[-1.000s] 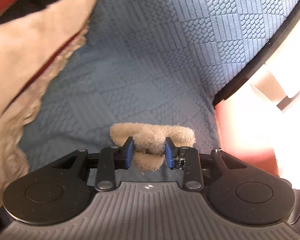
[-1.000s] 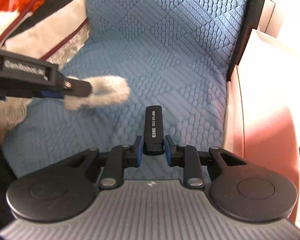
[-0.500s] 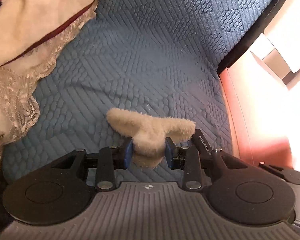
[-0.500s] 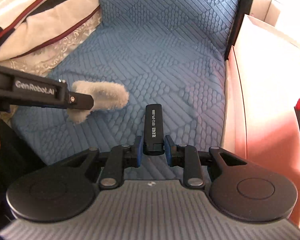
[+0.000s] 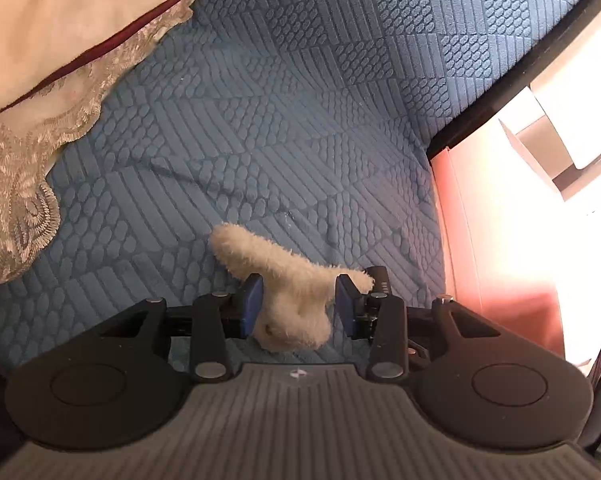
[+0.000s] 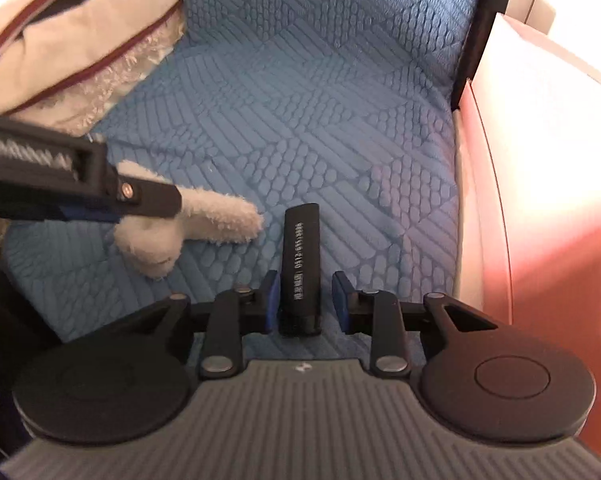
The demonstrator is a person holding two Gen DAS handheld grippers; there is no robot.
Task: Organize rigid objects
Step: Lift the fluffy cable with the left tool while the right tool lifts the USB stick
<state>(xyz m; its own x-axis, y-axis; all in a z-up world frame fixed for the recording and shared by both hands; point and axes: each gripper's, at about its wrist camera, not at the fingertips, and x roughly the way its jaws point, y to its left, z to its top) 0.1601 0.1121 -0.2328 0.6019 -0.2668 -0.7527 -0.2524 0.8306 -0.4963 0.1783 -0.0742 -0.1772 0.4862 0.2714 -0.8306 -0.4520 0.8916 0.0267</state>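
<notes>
Now each hand-held gripper has one thing: left (image 5: 298,306) clamps one plush toy (image 5: 288,292), right (image 6: 305,298) parted around one black stick (image 6: 300,268).

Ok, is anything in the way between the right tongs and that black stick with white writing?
Nothing visible. The black plastic stick with white print lies on the blue quilted cushion, right between the open right tongs. The fluffy cream plush piece is off to its left, not between.

Black stick (image 6: 300,268) lettering too blurry to read, near end hidden behind right gripper (image 6: 305,296) body. Left gripper (image 6: 80,184) motion-smeared in right view, logo unreadable. Plush (image 5: 290,300) middle covered by fingers (image 5: 252,304). Lace-edged blanket (image 5: 40,92) cut off at frame edge.
</notes>
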